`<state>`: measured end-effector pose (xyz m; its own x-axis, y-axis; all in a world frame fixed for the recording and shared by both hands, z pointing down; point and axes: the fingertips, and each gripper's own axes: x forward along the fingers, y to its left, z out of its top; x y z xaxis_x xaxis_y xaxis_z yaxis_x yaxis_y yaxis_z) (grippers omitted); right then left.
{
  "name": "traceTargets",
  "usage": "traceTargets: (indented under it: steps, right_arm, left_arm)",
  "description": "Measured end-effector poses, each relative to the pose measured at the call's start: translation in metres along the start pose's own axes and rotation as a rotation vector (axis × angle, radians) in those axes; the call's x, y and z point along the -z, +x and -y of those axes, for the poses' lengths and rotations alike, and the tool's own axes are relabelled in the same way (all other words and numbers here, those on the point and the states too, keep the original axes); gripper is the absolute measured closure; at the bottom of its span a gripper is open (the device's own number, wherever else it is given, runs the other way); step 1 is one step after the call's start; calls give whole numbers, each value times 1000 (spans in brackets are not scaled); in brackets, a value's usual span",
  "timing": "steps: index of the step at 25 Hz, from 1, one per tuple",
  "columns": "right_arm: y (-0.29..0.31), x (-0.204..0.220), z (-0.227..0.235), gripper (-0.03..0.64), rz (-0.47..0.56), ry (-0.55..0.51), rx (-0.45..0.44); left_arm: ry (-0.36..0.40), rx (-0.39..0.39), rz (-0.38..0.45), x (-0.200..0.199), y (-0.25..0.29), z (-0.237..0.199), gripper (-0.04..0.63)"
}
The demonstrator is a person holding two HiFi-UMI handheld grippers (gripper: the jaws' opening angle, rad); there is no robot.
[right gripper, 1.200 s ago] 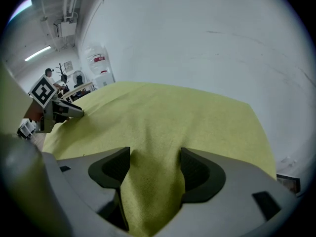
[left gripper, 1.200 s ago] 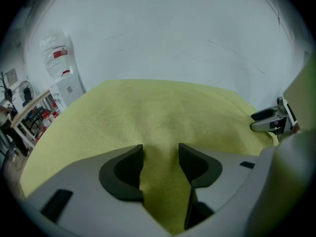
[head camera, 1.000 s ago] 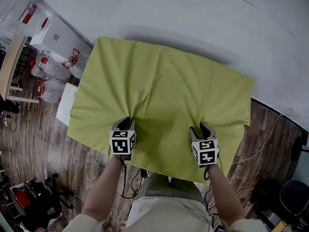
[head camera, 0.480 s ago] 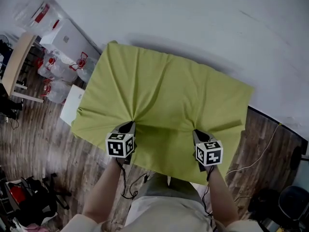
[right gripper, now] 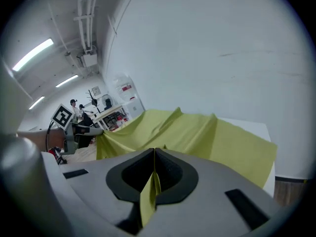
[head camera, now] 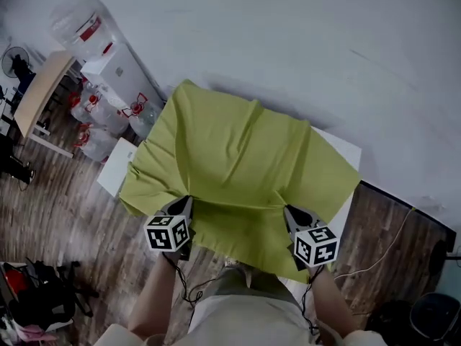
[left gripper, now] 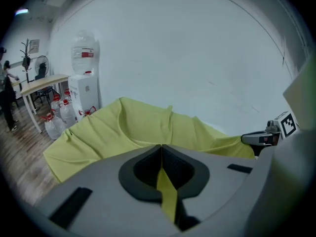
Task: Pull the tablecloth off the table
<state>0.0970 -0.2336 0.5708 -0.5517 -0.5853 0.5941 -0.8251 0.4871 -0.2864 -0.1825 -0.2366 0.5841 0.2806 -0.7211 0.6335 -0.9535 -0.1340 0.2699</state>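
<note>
The tablecloth (head camera: pixel 238 164) is one yellow-green sheet lying rumpled over the counter (head camera: pixel 340 147), bunched toward the person, with its near edge hanging off the front and the counter's white far-right corner bare. It looks light, thin and limp. It gathers into soft ridges and troughs instead of holding any shape, so it should drag across the smooth top with little resistance and is unlikely to be damaged. The sensible place to take it is the near hem, at two points well apart, so that it comes off spread out and not roped into one strand. That is where it is held now. The left tongs (left gripper: pixel 161 154) are closed on a narrow pinch of the cloth, a yellow strip showing between the dark pads, and the right tongs (right gripper: pixel 154 154) are clamped the same way on a folded pinch of the hem. A fold that thin could slip out under a sharp tug, so a steady pull seems safer. By count there is one cloth, one counter and two tongs. Farther out stands one water dispenser (head camera: pixel 119 67) against the wall, with several water bottles (head camera: pixel 94 110) on the wooden floor beside it, too clustered to number, and one pale desk (head camera: pixel 43 96) at the left edge.
</note>
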Motion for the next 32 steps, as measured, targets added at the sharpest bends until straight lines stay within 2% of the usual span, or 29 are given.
traceTargets:
  steps: [7, 16, 21, 28, 32]
  right_arm:
    - [-27, -69, -53, 583, 133, -39, -130]
    - [-53, -163, -134, 583, 306, -170, -305]
    - [-75, -202, -182, 583, 381, -234, -409]
    - [-98, -245, -246, 583, 464, -324, -565]
    - [-115, -259, -285, 581, 503, -379, -663]
  left_arm:
    - [-44, -80, 194, -44, -91, -12, 575]
    - [-7, -187, 480, -124, -217, -29, 575]
    - [51, -273, 627, -158, -294, -28, 575]
    - [133, -424, 728, -168, -382, -29, 575]
    - [116, -515, 764, -158, -426, -34, 575]
